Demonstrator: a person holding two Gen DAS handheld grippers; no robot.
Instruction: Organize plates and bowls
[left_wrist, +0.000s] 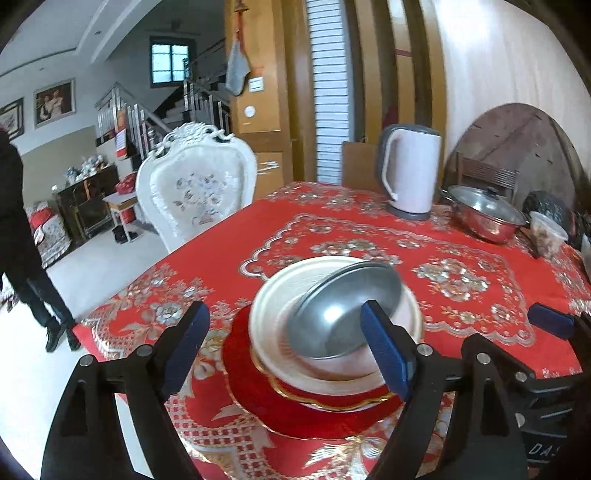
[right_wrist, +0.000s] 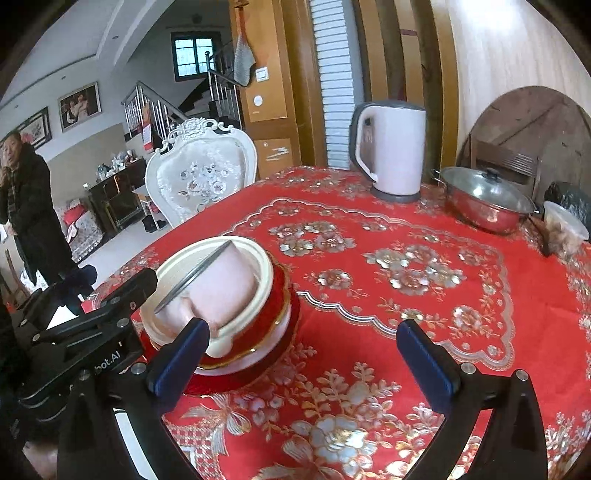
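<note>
**Metal bowl tilted in the stack of dishes**

A stack of dishes is being shown near the table's front-left edge, on a red tablecloth (right_wrist: 424, 229) patterned with gold and silver flowers. At the bottom a red plate (left_wrist: 258, 402) is lying flat; on it a red bowl with a gold rim (left_wrist: 332, 397) is sitting, and in that a cream bowl (left_wrist: 273, 306) is nested. A metal bowl (left_wrist: 332, 314) is being seen tilted inside the cream bowl, its pink outside facing the right wrist camera.

The left gripper (left_wrist: 284, 343) is being held wide apart around the stack, its right finger (left_wrist: 384, 350) lying against the metal bowl's rim; nothing is being pinched. The right gripper (right_wrist: 306, 354) is also being held spread, over bare cloth just beside the stack, gripping nothing.

Farther back, a white kettle (right_wrist: 395, 147), a lidded steel pot (right_wrist: 484, 199) and a plastic tub (right_wrist: 565, 225) are standing on the table. A white chair (left_wrist: 195, 188) is placed at the far side, and a person in dark clothes (right_wrist: 33, 206) is standing in the room beyond.
</note>
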